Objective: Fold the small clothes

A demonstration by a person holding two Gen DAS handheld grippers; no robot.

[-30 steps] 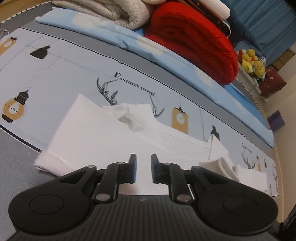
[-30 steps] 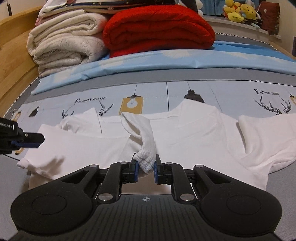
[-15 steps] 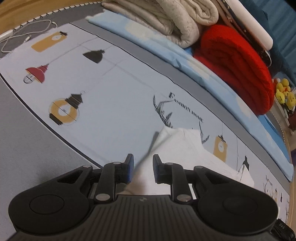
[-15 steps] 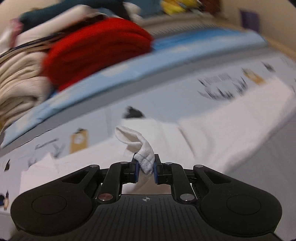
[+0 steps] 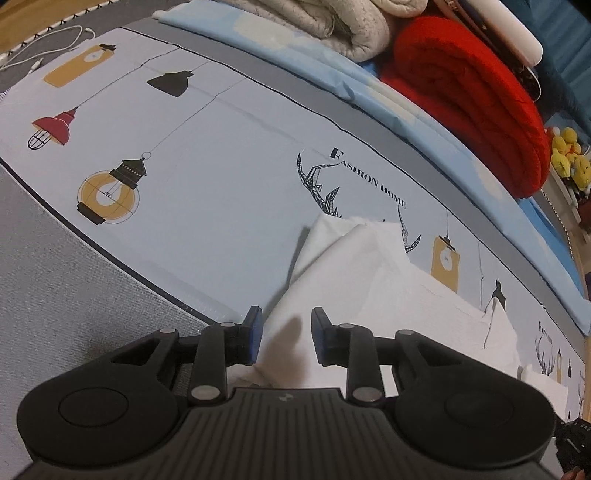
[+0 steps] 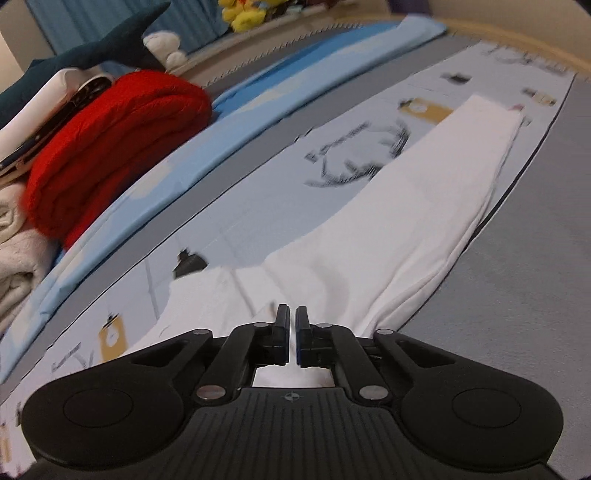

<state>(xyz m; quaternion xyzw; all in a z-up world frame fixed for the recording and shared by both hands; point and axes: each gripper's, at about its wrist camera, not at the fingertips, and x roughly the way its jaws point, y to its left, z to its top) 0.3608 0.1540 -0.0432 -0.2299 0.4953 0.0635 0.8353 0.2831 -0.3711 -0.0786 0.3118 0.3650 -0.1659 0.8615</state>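
Note:
A white small garment [image 5: 388, 288] lies on the printed bed sheet [image 5: 221, 184], folded into a long strip [image 6: 424, 206] in the right wrist view. My left gripper [image 5: 287, 339] hovers over the garment's left edge. Its jaws are opening; the cloth lies under the gap and neither blue pad presses on it. My right gripper [image 6: 291, 332] points down at the middle of the strip. Its jaws are closing and stand almost together, and no cloth shows between them.
A rolled red blanket [image 5: 472, 92] and folded cream blankets [image 5: 332, 22] sit along the far side on a light blue cover [image 6: 258, 110]. A white cable [image 5: 44, 48] lies at the far left. Yellow plush toys [image 6: 243, 14] sit behind. Grey mattress [image 6: 535, 277] borders the sheet.
The left gripper swung to the garment's left edge and its jaws widened. The right gripper rolled and swept sideways along the garment; the white cuff it pinched is no longer between its jaws.

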